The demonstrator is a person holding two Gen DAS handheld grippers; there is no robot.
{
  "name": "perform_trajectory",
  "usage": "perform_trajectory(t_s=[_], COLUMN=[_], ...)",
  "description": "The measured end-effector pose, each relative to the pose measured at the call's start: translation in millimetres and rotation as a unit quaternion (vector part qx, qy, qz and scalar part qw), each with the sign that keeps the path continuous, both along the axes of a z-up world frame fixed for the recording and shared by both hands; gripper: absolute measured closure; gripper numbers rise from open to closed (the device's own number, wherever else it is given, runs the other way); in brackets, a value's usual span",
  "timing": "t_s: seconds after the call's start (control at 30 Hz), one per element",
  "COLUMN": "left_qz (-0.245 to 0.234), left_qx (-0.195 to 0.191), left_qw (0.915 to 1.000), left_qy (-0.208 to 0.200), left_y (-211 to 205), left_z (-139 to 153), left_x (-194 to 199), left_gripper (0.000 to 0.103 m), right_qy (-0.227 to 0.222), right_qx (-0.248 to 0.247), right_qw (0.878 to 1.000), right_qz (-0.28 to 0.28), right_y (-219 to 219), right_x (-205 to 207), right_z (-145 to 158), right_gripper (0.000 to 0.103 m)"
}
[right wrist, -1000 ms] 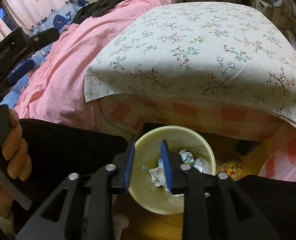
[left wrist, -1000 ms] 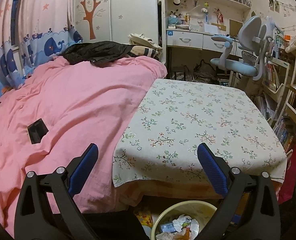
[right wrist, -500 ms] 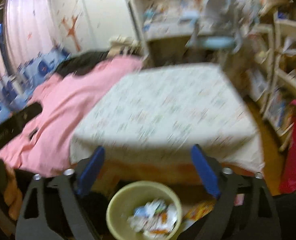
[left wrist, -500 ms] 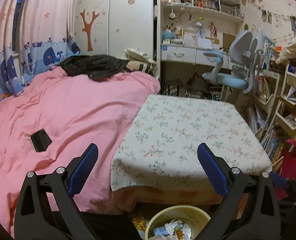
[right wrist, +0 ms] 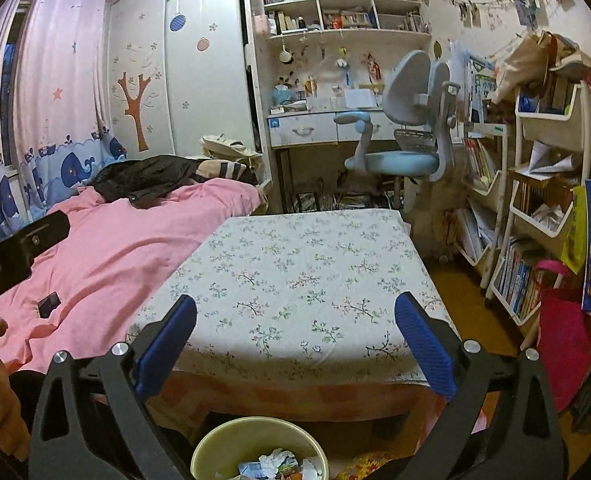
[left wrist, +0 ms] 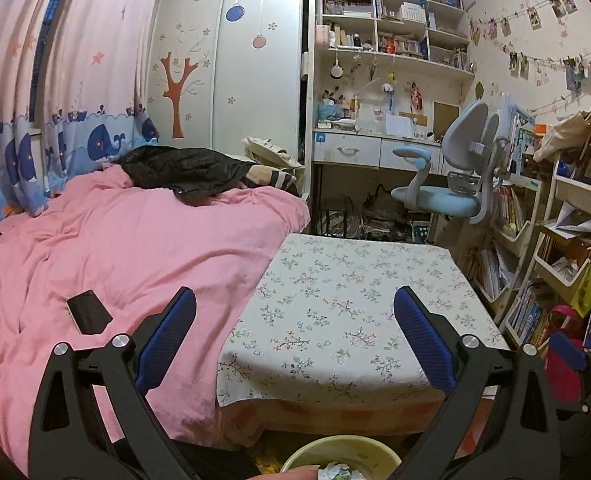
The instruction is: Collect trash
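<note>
A pale yellow trash bin (right wrist: 215, 446) stands on the floor in front of the table, with crumpled paper and wrappers (right wrist: 279, 466) inside. Its rim also shows at the bottom of the left wrist view (left wrist: 335, 446). My right gripper (right wrist: 293, 344) is open and empty, raised above the bin and facing the table. My left gripper (left wrist: 293, 340) is open and empty, held level over the near table edge. The table (right wrist: 295, 264) carries a floral cloth with nothing on it.
A bed with a pink cover (left wrist: 115, 256) lies left of the table, with a black phone (left wrist: 89, 312) and dark clothes (left wrist: 183, 168) on it. A blue desk chair (left wrist: 451, 176) stands behind. Shelf racks (right wrist: 535, 216) and a pink bag (right wrist: 563, 332) fill the right side.
My right gripper rose from inside the bin, opened wide and now faces the room. My left gripper tilted upward, so less of the bin shows.
</note>
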State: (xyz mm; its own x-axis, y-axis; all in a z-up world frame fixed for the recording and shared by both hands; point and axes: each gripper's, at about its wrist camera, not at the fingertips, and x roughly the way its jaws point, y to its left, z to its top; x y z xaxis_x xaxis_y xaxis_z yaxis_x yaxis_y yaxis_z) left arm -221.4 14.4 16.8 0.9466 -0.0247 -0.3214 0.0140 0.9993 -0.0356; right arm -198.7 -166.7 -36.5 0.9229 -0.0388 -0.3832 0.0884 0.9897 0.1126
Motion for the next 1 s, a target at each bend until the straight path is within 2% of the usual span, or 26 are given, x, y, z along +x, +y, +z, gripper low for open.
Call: perform_trajectory(t_s=[0.6,1.0], left_qz=[-0.003,-0.003], left_qx=[0.001,-0.003], left_qw=[0.9999,1.0000], left_qy=[-0.012,0.003], left_y=[-3.2,0.9], left_z=[11.8,10.5], left_x=[-14.0,-9.5], left_gripper=[0.007,0.007], right_qy=[-0.013,-0.004], right_qx=[-0.007,-0.008], right_qw=[1.000,1.000], right_qz=[-0.003,0.003], right_y=[-2.7,1.8], right_x=[-7.4,-2.4], right_z=[8.8,5.2], right_gripper=[0.008,0.008])
